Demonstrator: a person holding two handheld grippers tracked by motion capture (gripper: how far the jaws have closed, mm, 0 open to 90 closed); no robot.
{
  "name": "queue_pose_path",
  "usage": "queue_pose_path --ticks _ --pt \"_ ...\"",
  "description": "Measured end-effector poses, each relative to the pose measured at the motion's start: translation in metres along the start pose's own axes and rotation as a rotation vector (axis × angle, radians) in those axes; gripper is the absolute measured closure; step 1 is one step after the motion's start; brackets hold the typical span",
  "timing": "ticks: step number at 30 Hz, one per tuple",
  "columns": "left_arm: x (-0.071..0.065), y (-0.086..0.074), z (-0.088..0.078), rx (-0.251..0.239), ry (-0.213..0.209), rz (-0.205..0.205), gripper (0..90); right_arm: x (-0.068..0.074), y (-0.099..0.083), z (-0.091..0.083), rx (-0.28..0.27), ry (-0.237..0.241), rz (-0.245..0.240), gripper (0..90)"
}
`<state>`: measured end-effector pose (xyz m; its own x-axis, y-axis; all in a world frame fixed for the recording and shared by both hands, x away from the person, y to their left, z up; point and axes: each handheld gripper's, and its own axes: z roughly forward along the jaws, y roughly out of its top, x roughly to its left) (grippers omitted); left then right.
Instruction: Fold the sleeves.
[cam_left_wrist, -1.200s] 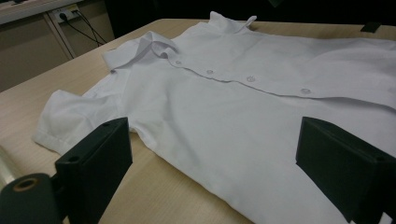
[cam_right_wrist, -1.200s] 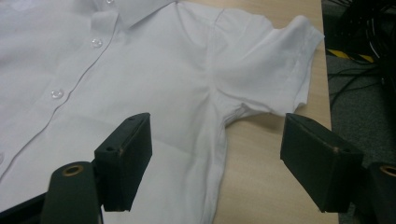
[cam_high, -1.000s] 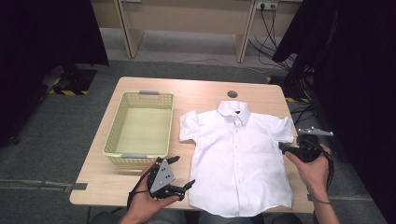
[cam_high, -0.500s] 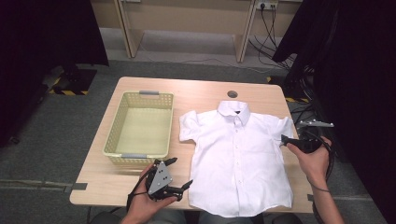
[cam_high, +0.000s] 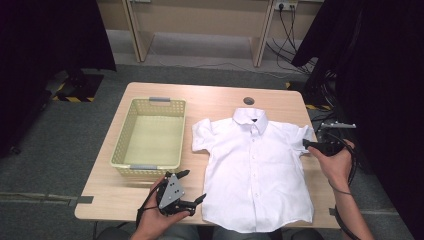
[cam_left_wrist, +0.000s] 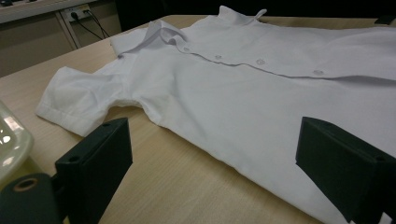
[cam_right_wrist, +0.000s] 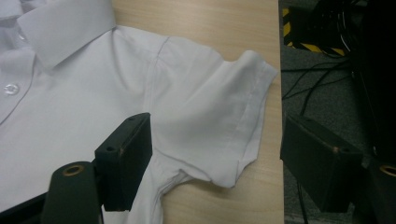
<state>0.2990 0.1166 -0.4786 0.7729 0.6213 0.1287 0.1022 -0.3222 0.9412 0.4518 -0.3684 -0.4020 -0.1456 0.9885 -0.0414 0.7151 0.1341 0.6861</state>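
Observation:
A white short-sleeved shirt lies flat and buttoned on the wooden table, collar at the far side. My left gripper hovers by the shirt's near left hem. In the left gripper view its jaws stand open, with the shirt's side edge just ahead of them and nothing between them. My right gripper is at the table's right edge by the shirt's sleeve. In the right gripper view it is open, and the sleeve lies below, between the jaws and untouched.
A pale yellow plastic basket stands left of the shirt; its rim shows beside my left jaw. A dark round hole sits in the table beyond the collar. The table's right edge drops to floor with cables.
My right gripper has moved farther along the table's right edge, up to the shirt's sleeve. My left gripper has stayed where it was.

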Motion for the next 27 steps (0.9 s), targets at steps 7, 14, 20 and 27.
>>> queue_pose_path --ticks 7,14,20,27 --pt "0.000 0.000 0.000 -0.001 0.003 -0.002 10.2 -0.007 0.008 0.020 0.033 -0.022 -0.002 29.8" --pt "0.000 0.000 0.000 0.000 0.004 -0.005 10.3 -0.010 0.011 0.043 0.080 -0.040 0.008 31.9" --pt "0.000 0.000 0.000 0.000 0.004 -0.006 10.2 -0.009 0.014 0.060 0.101 -0.049 0.005 32.1" --pt "-0.001 0.000 0.000 -0.001 0.005 0.002 10.2 -0.013 0.012 0.074 0.113 -0.057 0.031 32.5"
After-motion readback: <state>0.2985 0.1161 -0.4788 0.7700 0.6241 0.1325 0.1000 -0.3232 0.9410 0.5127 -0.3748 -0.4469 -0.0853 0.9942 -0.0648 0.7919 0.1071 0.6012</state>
